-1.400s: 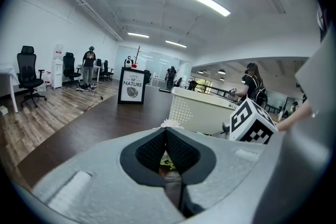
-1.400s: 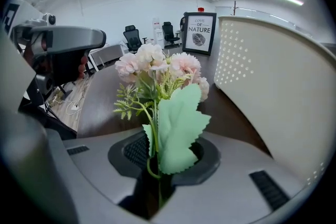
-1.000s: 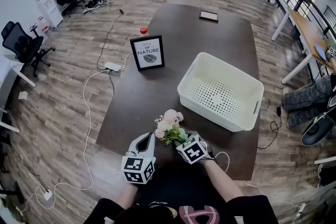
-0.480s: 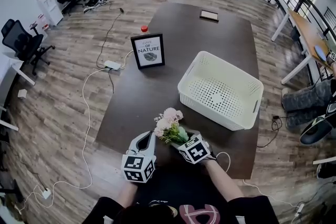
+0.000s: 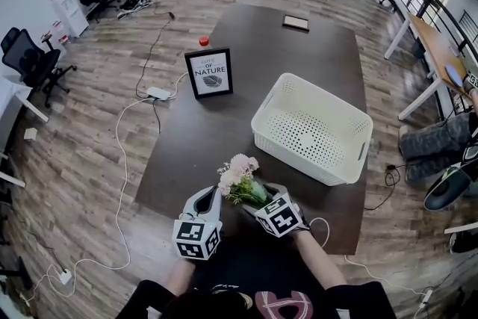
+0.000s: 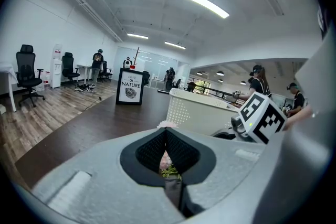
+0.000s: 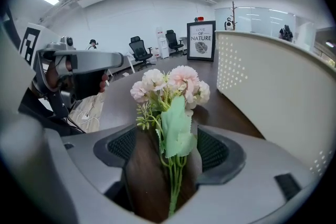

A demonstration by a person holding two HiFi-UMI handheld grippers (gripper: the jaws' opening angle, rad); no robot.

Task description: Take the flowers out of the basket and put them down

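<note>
A small bouquet of pink flowers (image 5: 237, 175) with green stems lies on the dark table (image 5: 224, 131) near its front edge. My right gripper (image 5: 259, 196) is at the stem end. Its jaws have just been opening, and the stems (image 7: 170, 165) lie loose between the wide pads without being pressed. The blossoms (image 7: 170, 84) point away from me. My left gripper (image 5: 208, 199) rests just left of the bouquet, its jaw tips together and nothing in them. Pink petals (image 6: 167, 125) show just past its tips. The white perforated basket (image 5: 328, 95) stands empty to the right.
A framed "of nature" sign (image 5: 208, 74) stands at mid table with a red-capped bottle (image 5: 203, 42) behind it. A flat dark device (image 5: 296, 22) lies at the far end. Office chairs, floor cables and people surround the table.
The right gripper has shifted slightly toward me and to the right. The bouquet stays in the same spot on the table. The left gripper has not moved.
</note>
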